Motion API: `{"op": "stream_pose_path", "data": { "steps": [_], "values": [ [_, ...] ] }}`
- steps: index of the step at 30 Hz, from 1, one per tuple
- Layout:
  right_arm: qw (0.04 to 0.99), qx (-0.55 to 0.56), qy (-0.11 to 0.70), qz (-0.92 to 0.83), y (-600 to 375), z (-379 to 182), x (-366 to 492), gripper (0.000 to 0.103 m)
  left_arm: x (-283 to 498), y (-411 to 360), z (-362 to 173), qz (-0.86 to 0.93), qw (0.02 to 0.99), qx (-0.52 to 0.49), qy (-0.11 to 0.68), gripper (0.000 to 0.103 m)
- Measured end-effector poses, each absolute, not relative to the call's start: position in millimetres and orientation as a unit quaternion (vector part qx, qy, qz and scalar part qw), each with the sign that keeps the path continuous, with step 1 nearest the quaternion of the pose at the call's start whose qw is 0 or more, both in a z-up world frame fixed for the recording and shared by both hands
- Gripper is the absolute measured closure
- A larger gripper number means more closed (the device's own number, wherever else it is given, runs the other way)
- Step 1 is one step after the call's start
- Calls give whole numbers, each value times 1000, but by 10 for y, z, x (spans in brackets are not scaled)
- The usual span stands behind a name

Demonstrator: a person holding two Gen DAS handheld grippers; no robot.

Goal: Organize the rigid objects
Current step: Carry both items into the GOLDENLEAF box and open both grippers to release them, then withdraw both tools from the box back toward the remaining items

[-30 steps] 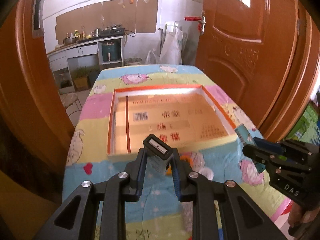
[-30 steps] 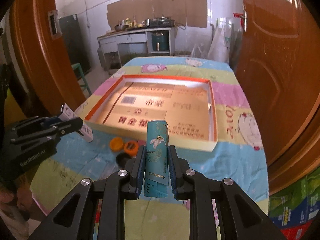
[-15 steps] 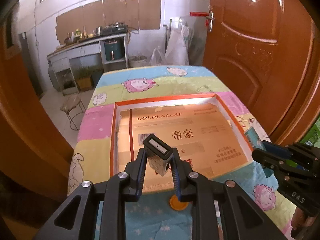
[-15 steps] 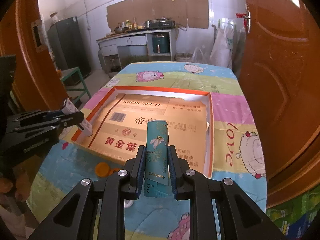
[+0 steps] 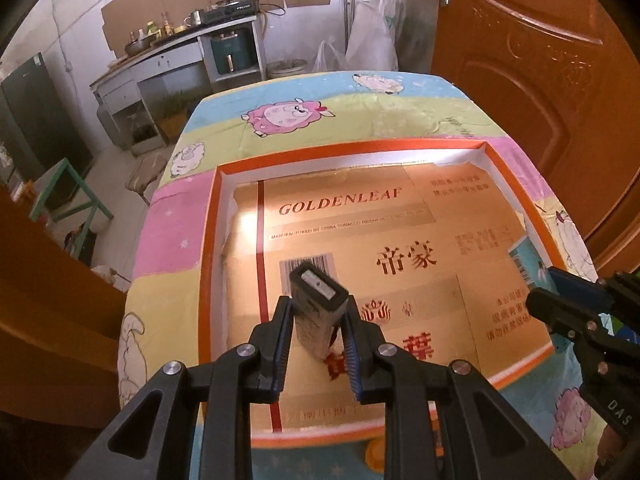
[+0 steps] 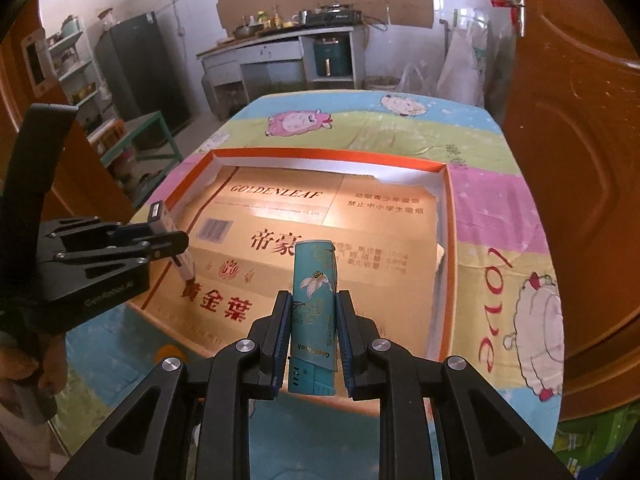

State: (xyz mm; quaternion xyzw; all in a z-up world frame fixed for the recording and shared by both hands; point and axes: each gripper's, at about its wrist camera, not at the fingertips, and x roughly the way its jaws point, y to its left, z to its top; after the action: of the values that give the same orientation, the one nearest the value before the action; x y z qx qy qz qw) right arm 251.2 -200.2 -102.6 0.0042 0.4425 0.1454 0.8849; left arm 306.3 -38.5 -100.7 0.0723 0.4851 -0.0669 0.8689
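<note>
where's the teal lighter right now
The teal lighter is clamped upright in the right gripper, held over the near edge of the orange-rimmed tray; the left wrist view shows it over the tray's right side, opposite the left gripper.

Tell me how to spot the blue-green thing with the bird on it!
Find the big shallow orange-edged box on the sheep-patterned tablecloth. Above its near edge, the right gripper is shut on a tall teal lighter. It has a white bird and gold flowers printed on it, while the lighter in the left gripper is dark grey.
</note>
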Motion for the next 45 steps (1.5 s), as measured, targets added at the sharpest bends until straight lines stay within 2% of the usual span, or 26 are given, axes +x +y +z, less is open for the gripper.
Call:
{"op": "stream_pose_path", "data": {
  "steps": [12,26,29,30,31,32,38,40,42,45],
  "values": [
    [876,6,459,147,-1994,-1242,2805,81,3314,-499,-1231,-74,863,69,495,79],
    [864,-6,483,139,-1933,-1466,2984,80,3316,-347,-1221,-90,876,23,474,79],
    [865,-8,482,140,-1926,-1471,2997,75,3287,-275,-1139,-109,881,-9,461,79],
    [865,-7,481,141,-1919,-1470,2994,67,3287,-249,-1118,-110,881,-17,459,79],
    [866,-8,480,140,-1910,-1466,2985,52,3278,-220,-1092,-109,883,-27,456,79],
    [868,-11,478,136,-1905,-1459,2974,47,3268,-202,-1071,-109,884,-32,453,79],
    [876,-14,465,125,-1907,-1386,2868,46,3054,-67,-833,-87,909,-38,407,78],
    [880,-15,459,118,-1912,-1341,2809,46,2985,-56,-769,-84,911,-26,403,71],
    [885,-11,452,112,-1930,-1288,2726,46,2903,-56,-738,-85,909,-17,407,51],
    [893,-2,437,104,-1959,-1184,2571,46,2753,-40,-715,-89,908,-25,409,49]
  ]
}}
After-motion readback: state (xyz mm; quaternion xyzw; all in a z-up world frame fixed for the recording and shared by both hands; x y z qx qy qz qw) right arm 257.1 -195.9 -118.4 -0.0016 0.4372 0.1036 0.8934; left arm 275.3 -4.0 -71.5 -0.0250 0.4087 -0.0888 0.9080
